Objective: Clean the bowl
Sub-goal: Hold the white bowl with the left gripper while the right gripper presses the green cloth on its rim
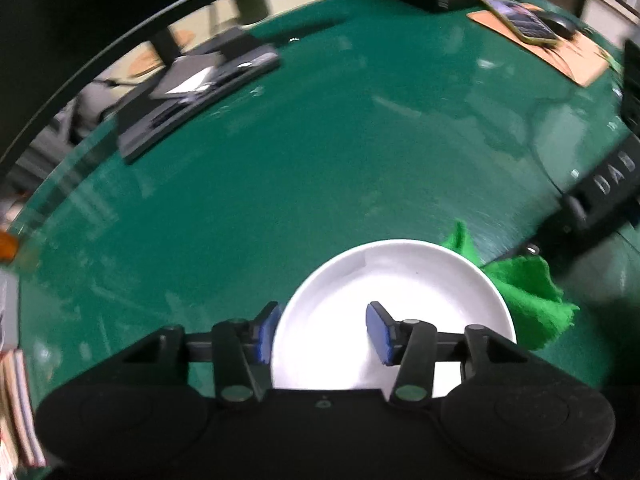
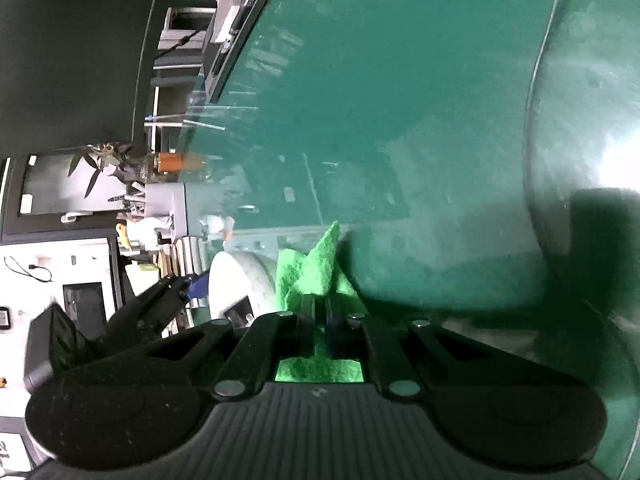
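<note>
A white bowl [image 1: 400, 304] sits on the green table right in front of my left gripper [image 1: 322, 332]. That gripper is open: its left blue pad [image 1: 266, 332] is outside the bowl's left rim and its right pad [image 1: 380, 334] is inside the bowl. A bright green cloth [image 1: 528, 300] lies against the bowl's right side. In the right wrist view my right gripper [image 2: 320, 308] is shut on the green cloth [image 2: 316, 268], which bunches out past the fingertips. The bowl [image 2: 236, 280] shows there from the side, just left of the cloth, with the left gripper [image 2: 188, 286] at its rim.
The table [image 1: 320, 152] is green under a glass top. A phone [image 1: 524, 20] and a mouse [image 1: 560, 24] lie on an orange pad at the far right. Flat black devices [image 1: 200, 92] sit at the far left. Books [image 1: 16, 400] stand at the left edge.
</note>
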Tool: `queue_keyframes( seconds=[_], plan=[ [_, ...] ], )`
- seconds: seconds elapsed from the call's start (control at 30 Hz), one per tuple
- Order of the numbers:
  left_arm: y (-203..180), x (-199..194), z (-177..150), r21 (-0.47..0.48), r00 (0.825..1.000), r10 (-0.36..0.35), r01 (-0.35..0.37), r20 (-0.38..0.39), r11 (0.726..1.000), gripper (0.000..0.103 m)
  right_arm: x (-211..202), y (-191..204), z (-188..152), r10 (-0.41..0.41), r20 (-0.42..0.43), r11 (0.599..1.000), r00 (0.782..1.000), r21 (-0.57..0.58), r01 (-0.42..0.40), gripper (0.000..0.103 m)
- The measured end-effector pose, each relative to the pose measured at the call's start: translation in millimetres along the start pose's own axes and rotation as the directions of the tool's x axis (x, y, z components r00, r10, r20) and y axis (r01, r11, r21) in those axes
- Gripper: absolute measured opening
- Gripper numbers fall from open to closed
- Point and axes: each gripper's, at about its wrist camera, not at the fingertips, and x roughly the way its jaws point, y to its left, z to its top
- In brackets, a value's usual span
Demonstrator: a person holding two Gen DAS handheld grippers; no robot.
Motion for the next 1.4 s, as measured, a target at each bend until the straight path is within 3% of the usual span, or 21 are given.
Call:
queue_keyframes(
  seconds=[0.1, 0.23, 0.4, 0.67, 0.9, 1.1, 1.27, 1.4],
  plan=[
    [1, -10, -8, -0.052, 1.0, 0.007, -0.007, -0.003, 0.999, 0.054, -4, 13, 1, -0.013, 0.053, 0.997, 0.999, -0.072, 0.017, 0.006],
    [-11, -2, -18, -0.03, 0.996, 0.052, -0.054, -0.072, 0.998, 0.05, -8, 30, 3, -0.022, 0.117, 0.986, 0.993, -0.161, 0.04, 0.006],
    [-11, 0, -17, -0.05, 0.993, 0.089, -0.093, -0.073, 0.994, 0.042, -3, 30, 5, -0.039, 0.069, 0.98, 0.997, -0.19, 0.052, 0.006],
    [-20, 5, -9, 0.058, 0.985, 0.16, -0.157, -0.062, 0.986, 0.035, 11, 30, 23, -0.053, 0.019, 0.985, 0.998, -0.166, 0.055, 0.006],
    [-16, 11, -4, 0.045, 0.991, 0.114, -0.111, -0.068, 0.993, 0.038, 25, 27, 37, 0.008, -0.011, 0.993, 1.0, -0.118, -0.009, 0.006],
    [-17, 13, -5, 0.042, 0.993, 0.108, -0.106, -0.051, 0.993, 0.039, 11, -5, 24, 0.075, -0.046, 0.997, 0.996, 0.037, -0.074, 0.006],
    [-16, 14, -3, 0.04, 0.993, 0.105, -0.103, -0.059, 0.994, 0.039, 44, 21, 42, 0.088, -0.045, 0.996, 0.995, -0.009, -0.088, 0.006],
    [-15, 13, -5, 0.025, 0.995, 0.079, -0.078, -0.053, 0.997, 0.041, 46, 38, 33, 0.039, -0.016, 0.992, 0.999, -0.118, -0.041, 0.006]
  ],
)
